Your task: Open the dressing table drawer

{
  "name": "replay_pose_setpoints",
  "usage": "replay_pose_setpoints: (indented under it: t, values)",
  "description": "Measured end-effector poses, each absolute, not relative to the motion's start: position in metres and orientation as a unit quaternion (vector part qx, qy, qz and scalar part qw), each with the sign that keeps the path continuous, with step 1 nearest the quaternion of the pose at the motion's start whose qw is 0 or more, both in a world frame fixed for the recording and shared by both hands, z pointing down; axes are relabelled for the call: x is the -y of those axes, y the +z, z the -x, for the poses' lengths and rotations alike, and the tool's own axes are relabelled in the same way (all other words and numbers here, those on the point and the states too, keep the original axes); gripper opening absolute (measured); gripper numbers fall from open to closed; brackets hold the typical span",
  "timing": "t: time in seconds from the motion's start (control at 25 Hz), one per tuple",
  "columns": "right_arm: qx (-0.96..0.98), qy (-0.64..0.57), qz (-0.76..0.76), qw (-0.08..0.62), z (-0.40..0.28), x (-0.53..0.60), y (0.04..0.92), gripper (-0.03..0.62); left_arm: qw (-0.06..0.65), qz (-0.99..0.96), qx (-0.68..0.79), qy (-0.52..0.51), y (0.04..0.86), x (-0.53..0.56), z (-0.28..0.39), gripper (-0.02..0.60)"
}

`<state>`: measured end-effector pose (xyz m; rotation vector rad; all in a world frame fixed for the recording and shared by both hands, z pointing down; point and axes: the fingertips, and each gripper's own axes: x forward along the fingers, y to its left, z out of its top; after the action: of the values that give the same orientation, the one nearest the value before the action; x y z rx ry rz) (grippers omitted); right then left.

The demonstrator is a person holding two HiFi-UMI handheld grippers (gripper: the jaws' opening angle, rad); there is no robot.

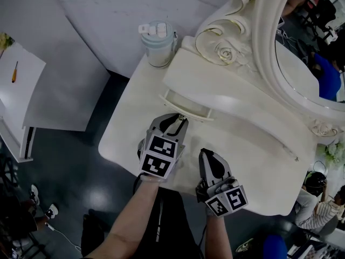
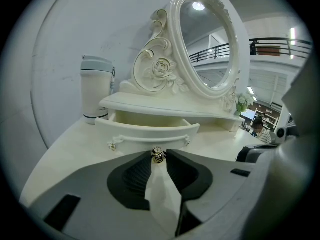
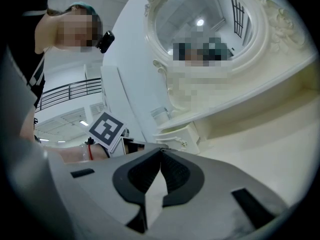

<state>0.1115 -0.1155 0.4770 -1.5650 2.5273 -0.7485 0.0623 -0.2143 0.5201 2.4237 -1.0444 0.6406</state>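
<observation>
- Two grippers work over the white dressing table [image 1: 253,161], near its front edge — left gripper [image 1: 181,118] ahead, right gripper [image 1: 207,154] just behind it and to its right.
- left gripper: jaws clamped on the small metal knob [image 2: 158,155] at the ctr of the drawer [image 2: 148,132] front. The knob sits right at the jaw tips, w/ a pad pressing on each side.
- drawer: partly out from under the shelf below the oval mirror [image 2: 209,44], cream inside showing. Its front is curved, w/ a small ornament near each end.
- right gripper: jaws together, tips touching, nothing btwn them. It is over bare tabletop, apart from the drawer.
- tumbler [image 1: 158,43]: white body, pale blue-grey lid, upright at the back-left corner of the table — just beside the drawer's left end.
- carved rose [image 1: 226,52]: on the mirror frame, above the shelf.
</observation>
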Motion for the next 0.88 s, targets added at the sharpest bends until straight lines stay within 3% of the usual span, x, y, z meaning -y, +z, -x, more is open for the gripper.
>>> replay_pose_setpoints:
  t: [0.88]
  values:
    - [-0.822,-0.244,0.512,0.05,-0.103,0.096,0.47,0.006,0.216,-0.875,0.367,0.23,0.519,0.189,-0.053,0.103]
